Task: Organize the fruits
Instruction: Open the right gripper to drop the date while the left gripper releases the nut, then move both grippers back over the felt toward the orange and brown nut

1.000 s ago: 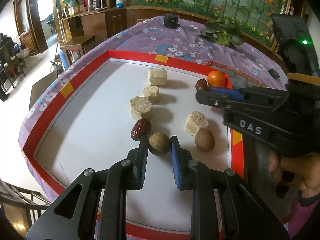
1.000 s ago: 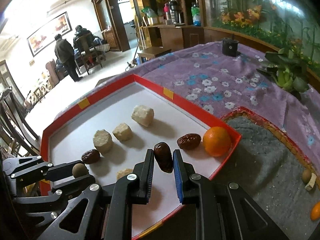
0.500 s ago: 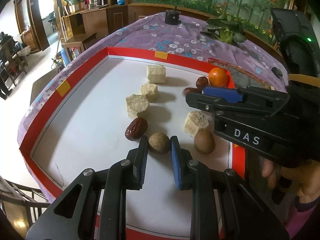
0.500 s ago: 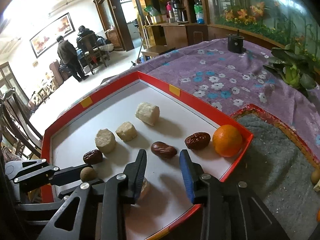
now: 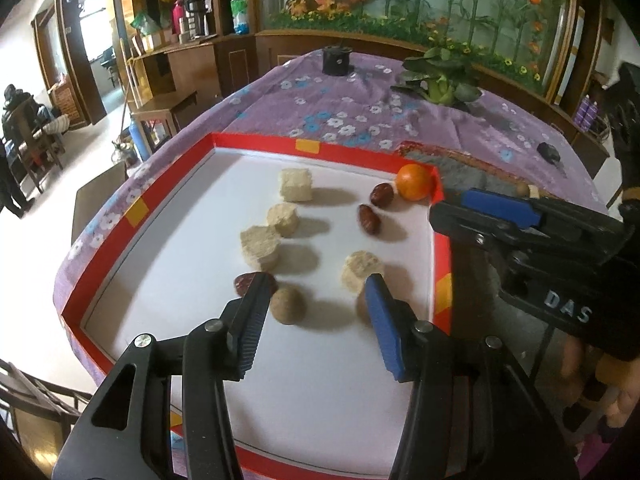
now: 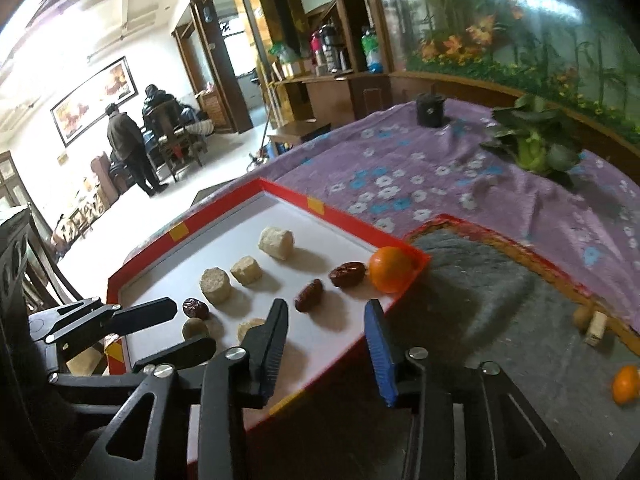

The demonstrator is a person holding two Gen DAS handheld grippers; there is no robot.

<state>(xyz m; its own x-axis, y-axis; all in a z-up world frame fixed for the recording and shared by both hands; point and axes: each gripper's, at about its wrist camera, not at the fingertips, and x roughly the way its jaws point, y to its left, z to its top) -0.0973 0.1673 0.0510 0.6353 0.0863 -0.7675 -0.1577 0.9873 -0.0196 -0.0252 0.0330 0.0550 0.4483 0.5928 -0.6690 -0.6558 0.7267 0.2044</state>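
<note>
Left wrist view: left tool (image 5: 316, 320) opening, jaws apart over the white floor of the red-rimmed tray (image 5: 168, 184), nothing clamped. Brown round fruit (image 5: 287, 304) resting on the tray just beside the black pad, free of it; second brown fruit (image 5: 362, 308) mostly hidden behind the blue pad. Red date (image 5: 249, 282) just beyond, then pale sugarcane chunks (image 5: 260, 247) in a line toward the far rim.

Right wrist view: right tool (image 6: 326, 346) also opening, empty, hanging over the tray's near edge. Two dates (image 6: 309, 295) lying side by side on the white floor, orange (image 6: 390, 269) in the far corner touching the rim.

Step in hand, by judgement: release after placing, like beside like. More fruit loose on the grey mat (image 6: 500, 300) on the worktop: another orange (image 6: 625, 384), a small brown fruit (image 6: 581, 315). Next move likely calls for clearing the placed pieces without nudging them, then reaching to the mat.
</note>
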